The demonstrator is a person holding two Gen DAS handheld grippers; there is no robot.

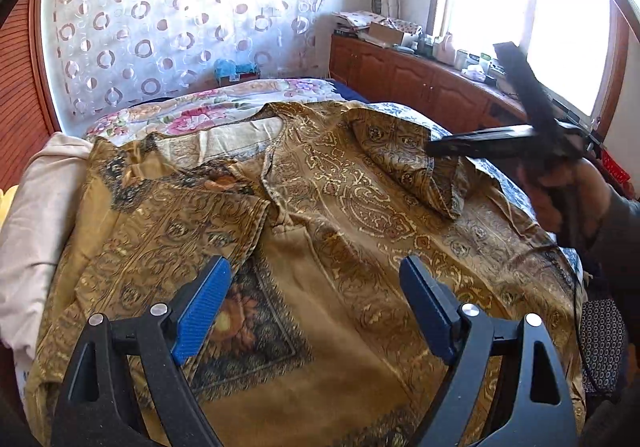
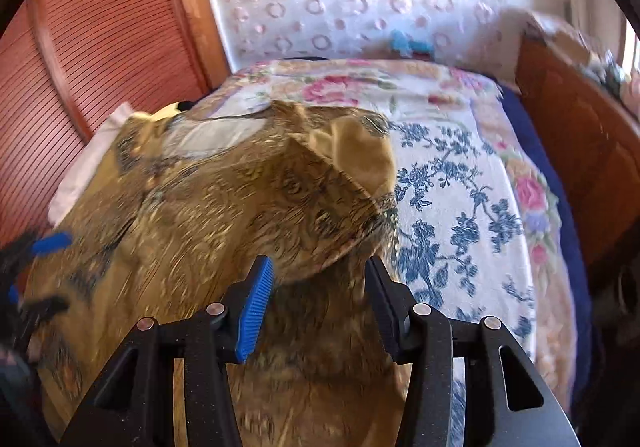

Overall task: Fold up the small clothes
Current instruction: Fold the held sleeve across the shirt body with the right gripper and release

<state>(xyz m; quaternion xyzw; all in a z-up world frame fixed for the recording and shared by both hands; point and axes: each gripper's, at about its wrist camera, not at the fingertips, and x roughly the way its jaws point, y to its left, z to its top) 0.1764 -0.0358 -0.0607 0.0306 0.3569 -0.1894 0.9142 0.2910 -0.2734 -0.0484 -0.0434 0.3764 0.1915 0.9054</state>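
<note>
A golden-brown paisley top [image 1: 340, 215] lies spread on the bed, neckline toward the far end. Its right sleeve [image 1: 404, 159] is folded in over the body. My left gripper [image 1: 316, 267] hovers open above the lower middle of the top, with nothing between its blue pads. The right gripper's black body [image 1: 480, 145], held by a hand, is over the folded sleeve. In the right wrist view, which is blurred, my right gripper [image 2: 319, 265] stands open just above the top [image 2: 224, 207], near the sleeve's fold [image 2: 352, 155], pads apart and not pressing cloth. The left gripper's blue pad [image 2: 52, 242] shows at the left edge.
The bed has a floral sheet [image 2: 452, 183] and a pink flowered cover [image 1: 208, 107]. A cream cloth [image 1: 36, 207] lies to the left of the top. A wooden cabinet [image 1: 420, 79] with clutter runs along the window side, and a slatted wooden door [image 2: 80, 47] stands to the left.
</note>
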